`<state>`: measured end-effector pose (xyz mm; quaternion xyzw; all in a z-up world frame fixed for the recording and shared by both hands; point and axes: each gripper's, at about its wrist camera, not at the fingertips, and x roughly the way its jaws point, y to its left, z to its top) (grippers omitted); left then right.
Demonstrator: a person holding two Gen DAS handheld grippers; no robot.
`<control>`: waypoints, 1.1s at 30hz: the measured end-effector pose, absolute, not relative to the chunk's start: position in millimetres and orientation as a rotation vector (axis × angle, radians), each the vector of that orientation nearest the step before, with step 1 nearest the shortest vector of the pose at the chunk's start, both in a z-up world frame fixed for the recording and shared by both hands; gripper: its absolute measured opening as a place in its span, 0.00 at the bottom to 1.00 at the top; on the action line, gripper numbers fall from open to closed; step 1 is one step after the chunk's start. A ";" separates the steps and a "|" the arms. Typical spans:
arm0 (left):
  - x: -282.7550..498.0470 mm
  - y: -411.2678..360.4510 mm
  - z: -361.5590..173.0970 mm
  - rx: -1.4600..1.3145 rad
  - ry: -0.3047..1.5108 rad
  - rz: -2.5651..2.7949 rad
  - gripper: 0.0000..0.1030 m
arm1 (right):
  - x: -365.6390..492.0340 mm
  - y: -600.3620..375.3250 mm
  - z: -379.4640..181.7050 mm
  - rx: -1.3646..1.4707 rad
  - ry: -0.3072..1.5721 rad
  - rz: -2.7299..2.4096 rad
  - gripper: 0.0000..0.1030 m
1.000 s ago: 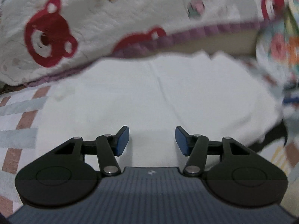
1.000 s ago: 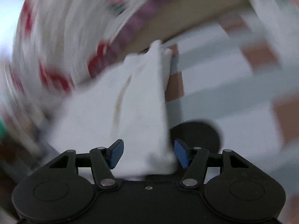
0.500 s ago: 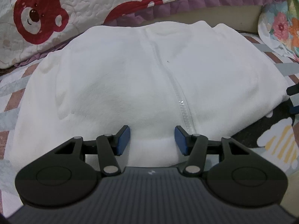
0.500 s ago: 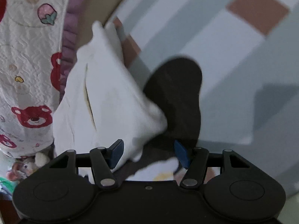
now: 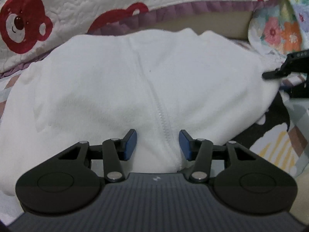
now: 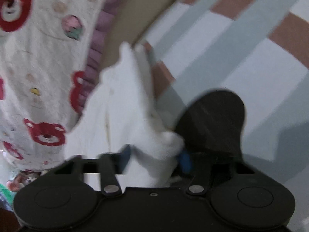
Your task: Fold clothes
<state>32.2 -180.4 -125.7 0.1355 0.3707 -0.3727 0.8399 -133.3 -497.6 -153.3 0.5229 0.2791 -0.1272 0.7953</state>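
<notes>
My left tongs (image 5: 158, 145) sit spread apart over the near edge of the white fleece zip-up jacket (image 5: 115, 89), one blue pad (image 5: 129, 145) on either side of the jacket's zipper (image 5: 163, 123), gripping nothing that I can see. The jacket lies spread on a bedsheet (image 5: 297, 116) checked in grey, white and brown, and the black tong body cuts off the jacket's nearest hem. Beyond the jacket's far edge a quilt (image 5: 77, 9) printed with red bear faces and trimmed in purple hangs down; its upper part runs out of view. At the jacket's right edge a floral-print fabric (image 5: 280, 31) bulges in, only partly in view, and I cannot say what it is. Just below it, black parts of the right tongs (image 5: 283, 70) reach in at the jacket's right edge, too cropped for me to read.

The right wrist view is blurred. There my right tongs (image 6: 154, 159) have a bunch of the jacket (image 6: 123, 112) between the blue pads (image 6: 124, 156), which stand wide; I cannot tell if they are pressing the cloth or merely straddling it. The jacket rises away from the tongs to a peak near the quilt (image 6: 38, 61). Right of the jacket a dark rounded patch (image 6: 212, 119) lies on the bedsheet (image 6: 251, 67); whether it is cloth or shadow I cannot make out.
</notes>
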 end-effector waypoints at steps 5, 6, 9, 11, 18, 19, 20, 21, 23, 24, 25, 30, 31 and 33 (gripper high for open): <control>34.3 -178.2 -124.4 0.261 0.807 -0.775 0.47 | -111.4 -486.2 -102.6 0.819 0.531 -0.099 0.23; 35.8 -177.9 -123.8 0.251 0.812 -0.776 0.47 | -105.3 -480.9 -89.5 0.733 0.531 -0.075 0.22; 39.7 -172.7 -121.5 0.200 0.838 -0.777 0.46 | -93.4 -472.7 -60.2 0.670 0.488 0.003 0.14; 41.5 -168.3 -121.1 0.168 0.859 -0.783 0.46 | -82.8 -464.2 -39.7 0.609 0.473 0.061 0.12; 48.7 -157.3 -120.9 0.068 0.929 -0.788 0.46 | -52.7 -445.7 -30.3 0.531 0.614 -0.023 0.13; 50.0 -154.9 -120.5 0.041 0.928 -0.794 0.46 | -57.2 -447.5 -35.6 0.541 0.626 -0.047 0.15; 51.6 -151.8 -120.7 0.005 0.933 -0.804 0.46 | -61.6 -450.7 -42.4 0.559 0.638 -0.074 0.16; 53.3 -148.8 -121.0 -0.032 0.937 -0.814 0.46 | -66.1 -454.1 -48.8 0.576 0.650 -0.100 0.17; 55.6 -145.6 -123.0 -0.070 0.952 -0.818 0.47 | -75.4 -462.6 -55.9 0.603 0.690 -0.156 0.21; 56.5 -144.9 -124.5 -0.078 0.961 -0.814 0.47 | -79.6 -467.2 -58.8 0.621 0.702 -0.179 0.26; 57.4 -144.2 -126.0 -0.087 0.971 -0.811 0.47 | -82.7 -472.2 -63.3 0.663 0.704 -0.193 0.30; 54.8 -151.7 -129.6 -0.022 0.991 -0.783 0.46 | -97.6 -494.9 -90.7 0.903 0.698 -0.260 0.34; 53.7 -154.0 -129.6 -0.003 0.988 -0.779 0.46 | -100.2 -498.6 -97.1 0.955 0.693 -0.274 0.35; 53.3 -153.5 -130.4 -0.009 0.981 -0.776 0.46 | -102.6 -500.9 -104.8 1.007 0.694 -0.302 0.35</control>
